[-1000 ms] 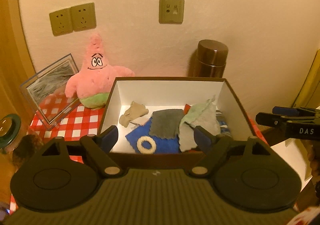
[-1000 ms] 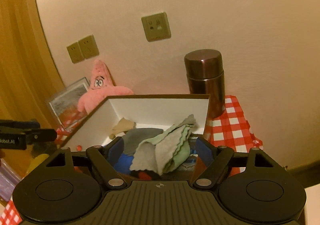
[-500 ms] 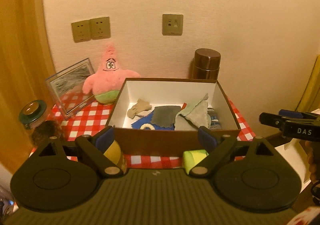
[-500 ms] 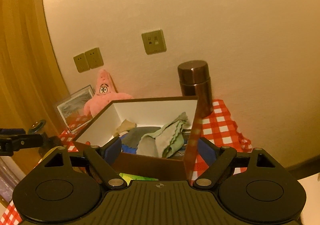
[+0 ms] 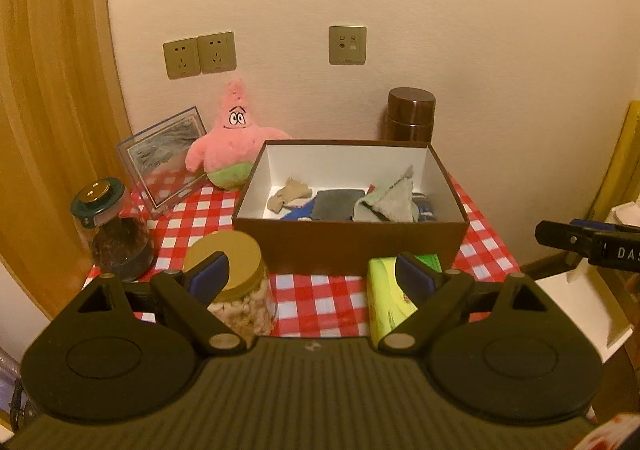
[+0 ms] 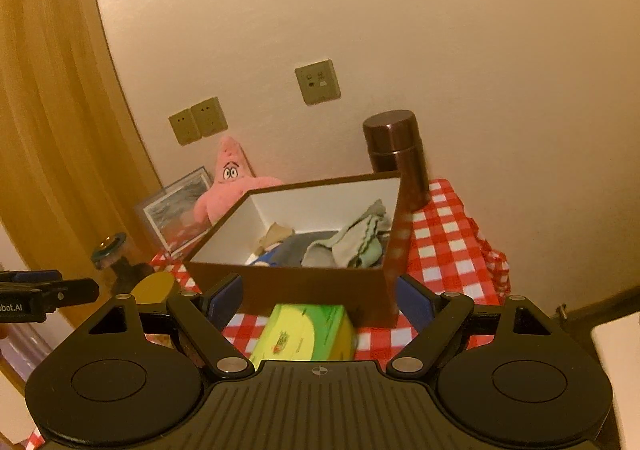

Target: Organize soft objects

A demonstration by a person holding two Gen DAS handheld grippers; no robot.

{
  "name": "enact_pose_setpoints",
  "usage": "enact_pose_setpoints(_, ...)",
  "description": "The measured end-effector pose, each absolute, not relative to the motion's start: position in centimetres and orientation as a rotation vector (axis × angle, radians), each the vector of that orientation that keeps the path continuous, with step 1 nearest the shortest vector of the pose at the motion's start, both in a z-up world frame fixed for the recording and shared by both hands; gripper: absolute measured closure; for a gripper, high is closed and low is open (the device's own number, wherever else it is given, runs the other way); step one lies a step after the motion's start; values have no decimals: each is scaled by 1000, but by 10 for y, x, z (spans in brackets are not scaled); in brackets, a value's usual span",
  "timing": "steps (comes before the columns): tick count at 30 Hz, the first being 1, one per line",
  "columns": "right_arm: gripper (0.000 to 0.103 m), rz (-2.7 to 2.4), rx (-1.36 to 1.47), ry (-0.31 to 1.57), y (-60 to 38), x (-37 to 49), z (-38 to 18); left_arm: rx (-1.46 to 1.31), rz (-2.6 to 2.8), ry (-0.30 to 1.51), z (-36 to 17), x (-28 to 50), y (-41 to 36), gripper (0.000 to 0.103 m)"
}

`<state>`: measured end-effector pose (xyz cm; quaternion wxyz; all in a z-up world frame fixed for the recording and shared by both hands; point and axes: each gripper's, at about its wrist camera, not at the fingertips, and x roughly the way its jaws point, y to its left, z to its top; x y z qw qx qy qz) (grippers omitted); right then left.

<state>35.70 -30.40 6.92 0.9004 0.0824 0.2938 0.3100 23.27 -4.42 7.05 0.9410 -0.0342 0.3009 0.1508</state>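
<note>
We hold both grippers back from a small worktop (image 5: 320, 302) spread with a red-and-white checked cloth. The left gripper (image 5: 314, 276) has its blue-padded fingers (image 5: 208, 276) spread wide with nothing between them, and the right gripper (image 6: 318, 298) likewise stands open and empty.

At the centre of the cloth sits a brown box (image 5: 348, 240) with a white lining, its top open. Inside lie the soft objects: a tan scrap (image 5: 289, 194) at the left, a dark grey cloth (image 5: 336, 204) in the middle over a blue cloth (image 5: 298, 213), and a crumpled pale green and grey cloth (image 5: 390, 202) at the right, with a striped blue piece (image 5: 424, 208) tucked against the right wall. Seen from the right wrist, the green and grey cloth (image 6: 356, 240) rises highest in the pile.

A pink starfish plush (image 5: 232, 146) leans against the wall just left of the box, outside it, beside a clear picture frame (image 5: 164, 160). A brown metal flask (image 5: 410, 114) stands behind the box's right rear corner.

In front of the box, a yellow-green packet (image 6: 308, 330) lies on the cloth, near our fingers. A gold-lidded jar (image 5: 236, 282) of pale snacks stands at the front left, and a green-lidded jar (image 5: 110, 234) with dark contents sits further left at the worktop's edge. Wall sockets (image 5: 200, 54) are mounted above the plush.
</note>
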Motion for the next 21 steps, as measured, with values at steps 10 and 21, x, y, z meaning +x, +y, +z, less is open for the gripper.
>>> enact_pose_setpoints(10, 20, 598, 158, 638, -293, 298, 78, -103, 255, 669, 62, 181, -34, 14)
enact_pose_setpoints(21, 20, 579, 128, 692, -262, 231, 74, -132, 237, 695, 56, 118, -8, 14)
